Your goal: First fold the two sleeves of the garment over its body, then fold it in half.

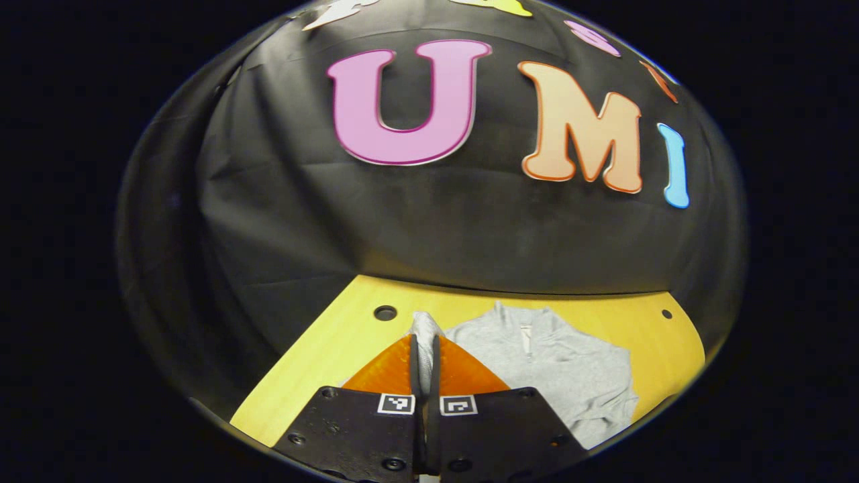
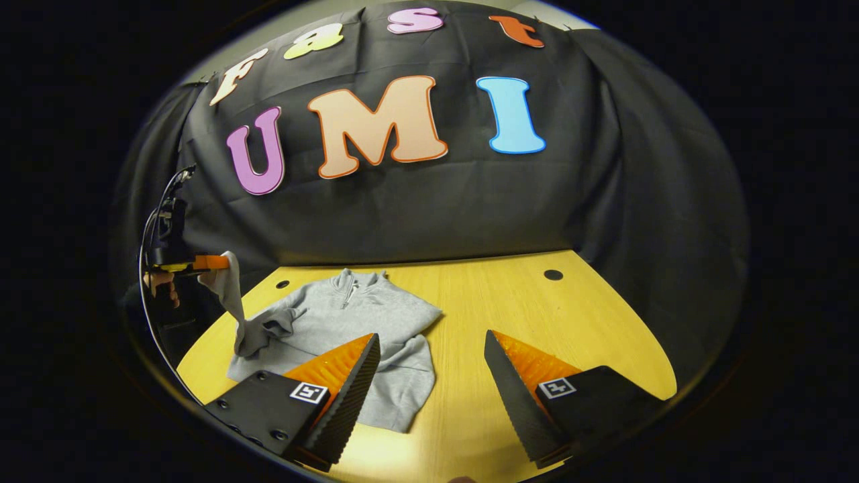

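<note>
Left gripper (image 1: 424, 362), clamped on a lifted sleeve (image 2: 231, 288), should carry it flat across the sweater (image 2: 349, 322) while the right gripper (image 2: 429, 376) hangs wide open, empty.

Your table (image 2: 510, 302)
You've a yellow wooden top with round holes; on it lies your grey garment (image 2: 362, 322), spread flat.

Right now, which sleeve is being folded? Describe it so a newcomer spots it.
On the yellow table lies a grey zip-neck garment. One sleeve rises off its edge, pinched in the left gripper; the other sleeve lies flat on the table.
</note>
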A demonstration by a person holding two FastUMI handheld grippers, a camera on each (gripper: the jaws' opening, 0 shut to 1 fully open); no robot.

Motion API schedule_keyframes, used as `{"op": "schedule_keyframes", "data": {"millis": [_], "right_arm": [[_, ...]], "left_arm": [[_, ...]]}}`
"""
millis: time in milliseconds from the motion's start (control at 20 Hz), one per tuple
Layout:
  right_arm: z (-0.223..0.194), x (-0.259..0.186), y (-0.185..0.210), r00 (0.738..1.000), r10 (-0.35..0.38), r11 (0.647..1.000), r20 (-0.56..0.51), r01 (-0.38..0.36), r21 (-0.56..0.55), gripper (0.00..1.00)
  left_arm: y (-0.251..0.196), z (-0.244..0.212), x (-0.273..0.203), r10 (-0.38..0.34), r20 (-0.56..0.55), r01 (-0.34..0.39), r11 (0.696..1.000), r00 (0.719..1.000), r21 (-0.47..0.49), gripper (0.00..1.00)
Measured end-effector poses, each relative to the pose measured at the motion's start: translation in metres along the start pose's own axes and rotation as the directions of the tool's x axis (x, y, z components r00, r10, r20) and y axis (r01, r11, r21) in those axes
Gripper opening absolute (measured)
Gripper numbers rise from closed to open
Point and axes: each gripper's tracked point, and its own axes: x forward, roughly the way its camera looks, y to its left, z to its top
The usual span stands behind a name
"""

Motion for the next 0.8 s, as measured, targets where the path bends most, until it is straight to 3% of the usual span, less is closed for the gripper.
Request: {"op": "schedule_keyframes", "data": {"millis": [300, 500, 600, 800], "right_arm": [[-0.008, -0.017, -0.029, 0.999, -0.037, 0.999, -0.010, 0.037, 0.014, 0.94], [-0.015, -0.028, -0.043, 0.998, -0.054, 0.998, -0.022, 0.054, 0.022, 0.98], [-0.019, -0.034, -0.050, 0.998, -0.065, 0.998, -0.027, 0.065, 0.021, 0.94], [-0.028, -0.048, -0.064, 0.995, -0.088, 0.996, -0.035, 0.089, 0.016, 0.98]], "left_arm": [[-0.079, 0.003, 0.008, -0.110, -0.002, 0.110, 0.993, 0.994, 0.036, 0.00], [-0.135, 0.003, 0.017, -0.181, -0.009, 0.182, 0.981, 0.983, 0.069, 0.00], [-0.163, -0.002, 0.021, -0.217, -0.022, 0.218, 0.973, 0.976, 0.079, 0.00], [-0.213, -0.021, 0.028, -0.272, -0.072, 0.278, 0.955, 0.960, 0.107, 0.00]]}}
